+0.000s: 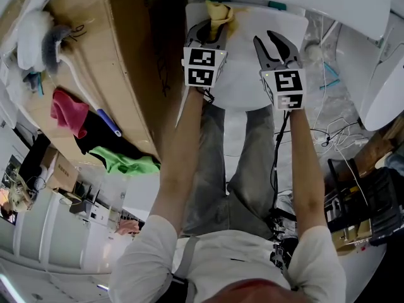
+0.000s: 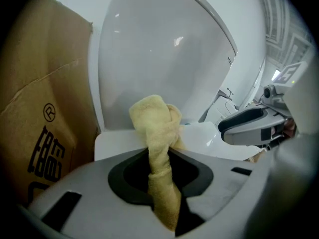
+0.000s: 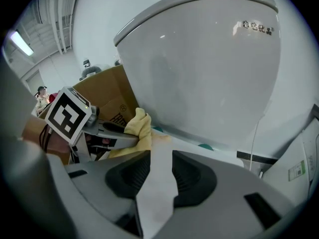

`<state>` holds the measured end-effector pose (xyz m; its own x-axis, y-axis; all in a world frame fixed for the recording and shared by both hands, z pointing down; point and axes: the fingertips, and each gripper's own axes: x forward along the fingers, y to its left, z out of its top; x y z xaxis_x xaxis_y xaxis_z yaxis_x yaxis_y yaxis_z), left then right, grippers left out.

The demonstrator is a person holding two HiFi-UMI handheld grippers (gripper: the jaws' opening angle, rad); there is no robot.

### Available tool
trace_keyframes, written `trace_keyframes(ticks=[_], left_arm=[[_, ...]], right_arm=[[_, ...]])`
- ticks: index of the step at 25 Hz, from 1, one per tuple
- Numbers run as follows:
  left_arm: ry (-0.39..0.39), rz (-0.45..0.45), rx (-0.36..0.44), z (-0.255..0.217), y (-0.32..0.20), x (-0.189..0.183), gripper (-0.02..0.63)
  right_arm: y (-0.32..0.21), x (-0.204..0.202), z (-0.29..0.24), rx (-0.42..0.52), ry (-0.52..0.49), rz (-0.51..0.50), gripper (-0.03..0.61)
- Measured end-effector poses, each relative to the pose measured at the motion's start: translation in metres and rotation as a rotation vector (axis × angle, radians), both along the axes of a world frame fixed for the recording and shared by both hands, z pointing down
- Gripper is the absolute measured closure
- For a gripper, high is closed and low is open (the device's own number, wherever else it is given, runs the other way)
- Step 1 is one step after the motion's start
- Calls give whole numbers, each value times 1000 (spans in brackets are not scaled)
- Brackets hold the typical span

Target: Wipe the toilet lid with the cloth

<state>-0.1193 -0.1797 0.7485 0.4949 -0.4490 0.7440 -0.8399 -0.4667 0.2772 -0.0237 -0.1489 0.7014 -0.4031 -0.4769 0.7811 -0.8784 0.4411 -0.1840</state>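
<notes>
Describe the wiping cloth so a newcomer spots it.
Start at the white toilet, top centre of the head view. The cloth is the pale yellow bunch pinched in the jaws of the left gripper; the pink rag and green rag lie loose at left.

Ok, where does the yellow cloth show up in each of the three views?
Head view: cloth at top centre, in the left tool.
Left gripper view: cloth dead centre, clamped.
Right gripper view: cloth left of centre.
Shared landmark: cardboard box, left of the cloth in all three.
</notes>
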Motion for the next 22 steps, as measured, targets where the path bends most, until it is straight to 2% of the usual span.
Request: trace_keyframes(ticks=[8,13,22], left_arm=[[-18,-40,2,0,2,-34,512],[-45,-79,-12,3,14,-56,512],[-101,-128,-42,10,50,-85,512]], right_arm=[[7,-14,-3,5,22,46,428],[18,-8,-7,6,44,97,428],[57,5,-6,-24,66,123,428]])
